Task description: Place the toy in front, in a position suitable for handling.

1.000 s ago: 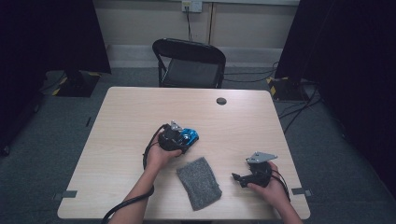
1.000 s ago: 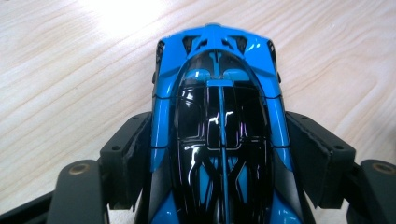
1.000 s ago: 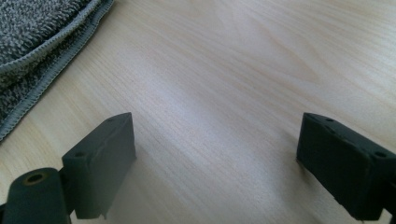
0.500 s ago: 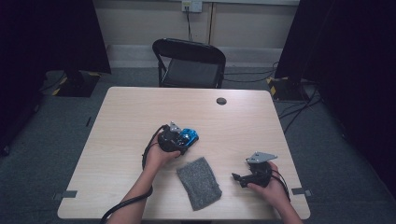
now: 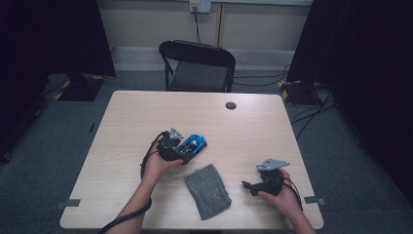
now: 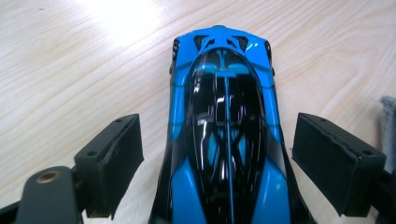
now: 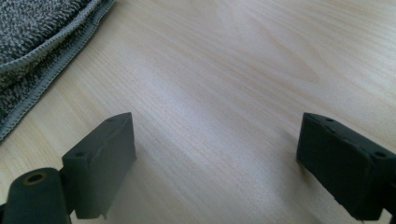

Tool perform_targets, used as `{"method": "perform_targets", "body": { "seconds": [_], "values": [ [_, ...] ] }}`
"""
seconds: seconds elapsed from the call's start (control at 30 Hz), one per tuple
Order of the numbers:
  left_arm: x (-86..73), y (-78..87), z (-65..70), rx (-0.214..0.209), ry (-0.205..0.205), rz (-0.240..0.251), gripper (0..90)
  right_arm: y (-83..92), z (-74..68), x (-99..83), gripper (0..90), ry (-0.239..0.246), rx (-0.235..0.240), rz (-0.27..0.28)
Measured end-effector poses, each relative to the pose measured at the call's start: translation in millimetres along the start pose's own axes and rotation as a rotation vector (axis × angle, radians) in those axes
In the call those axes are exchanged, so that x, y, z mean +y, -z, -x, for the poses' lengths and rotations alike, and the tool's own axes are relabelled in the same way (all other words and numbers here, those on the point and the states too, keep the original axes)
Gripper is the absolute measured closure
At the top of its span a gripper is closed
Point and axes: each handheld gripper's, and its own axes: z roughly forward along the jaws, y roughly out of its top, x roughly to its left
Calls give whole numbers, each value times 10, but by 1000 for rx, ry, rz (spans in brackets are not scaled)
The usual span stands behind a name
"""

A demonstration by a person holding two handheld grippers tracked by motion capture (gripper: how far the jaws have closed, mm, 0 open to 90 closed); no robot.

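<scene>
**Inspector A:** Presently, starting at the left: the left tongs [image 5: 187, 147] sit on the bench [image 5: 126, 126] in the person's left hand [image 5: 158, 165], pointed toward the right side of the high view. A blue toy car [image 5: 194, 145] lies between the jaws.

**Inspector B:** Clamped on it?

**Inspector A:** No. The left gripper view shows the blue toy car [image 6: 226, 121] with its black canopy running straight up the middle, and a strip of bare wood between each pad and the car's flank. The jaws have just been opening, and they now stand clear of the car on both sides. The car rests on its wheels on the bench, roughly at the centre of it.

**Inspector B:** Moving rightward?

**Inspector A:** A grey cloth [image 5: 208, 191] lies flat near the front edge, just right of the left hand and apart from the car. Its edge shows at the far right of the left gripper view and its hemmed corner [image 7: 37, 42] at the upper left of the right gripper view.

**Inspector B:** And the right side?

**Inspector A:** The right tongs [image 5: 249, 185] rest low over the bench in the right hand [image 5: 277, 192], pointed toward the cloth but short of it. The jaws stand wide apart with nothing but bare wood between them.

**Inspector B:** Anything further back?

**Inspector A:** A dark round cap [image 5: 231, 105] in the bench top near the far edge, and a black folding chair [image 5: 197, 66] behind it.
</scene>
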Motion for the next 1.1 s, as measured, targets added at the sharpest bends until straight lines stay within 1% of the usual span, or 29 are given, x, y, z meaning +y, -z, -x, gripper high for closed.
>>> {"method": "perform_targets", "body": {
  "seconds": [0.03, 0.07, 0.17, 0.23, 0.33, 0.37, 0.47, 0.5, 0.57, 0.6, 0.63, 0.67, 0.7, 0.87, 0.97, 1.03, 1.1],
  "values": [
    [-31, 15, 9, -5, 10, 9, 158, 0, -1, 0, 112, 0, 0, 0],
    [-60, 28, 14, -4, 9, 16, 158, 1, -1, 0, 112, -1, 0, 0],
    [-147, 41, 43, -21, 11, 26, 161, 1, -1, -1, 112, 0, 0, 0],
    [-212, 33, 60, -15, 3, 27, 161, 2, -2, -1, 112, -2, 0, -1],
    [-268, 9, 51, -2, -4, 10, 165, 2, -2, -2, 112, -2, 0, -1],
    [-280, 4, 44, 5, -12, 9, 165, 2, -2, -2, 112, -2, 0, 0],
    [-323, -27, 43, 9, -15, 11, 167, 4, -1, -4, 112, -1, -1, 0],
    [-337, -36, 39, 4, -13, 26, 164, 4, -1, -4, 111, -1, -1, 0],
    [-351, -40, 29, -2, -1, 36, 164, 5, -1, -5, 112, -1, -1, 0],
    [-353, -34, 22, 2, -4, 38, 175, 5, -2, -5, 112, -1, -1, 0],
    [-354, -33, 25, -9, -6, 41, 199, 6, -2, -5, 112, -2, -1, 0],
    [-354, -32, 31, -17, -17, 47, 229, 6, -3, -6, 112, -2, -1, 0],
    [-353, -32, 31, -16, -17, 48, 238, 7, -3, -6, 112, -2, -2, -1],
    [-358, -27, 37, -12, -20, 50, 242, 13, -9, -10, 112, -7, -8, -3],
    [-359, -26, 36, -14, -20, 50, 242, 17, -11, -15, 111, -5, -2, -2],
    [-359, -29, 32, -19, -10, 49, 242, 18, -12, -17, 111, -3, -2, 0],
    [-358, -28, 32, -18, -11, 49, 242, 20, -13, -20, 112, -4, -4, 1]
  ]
}}
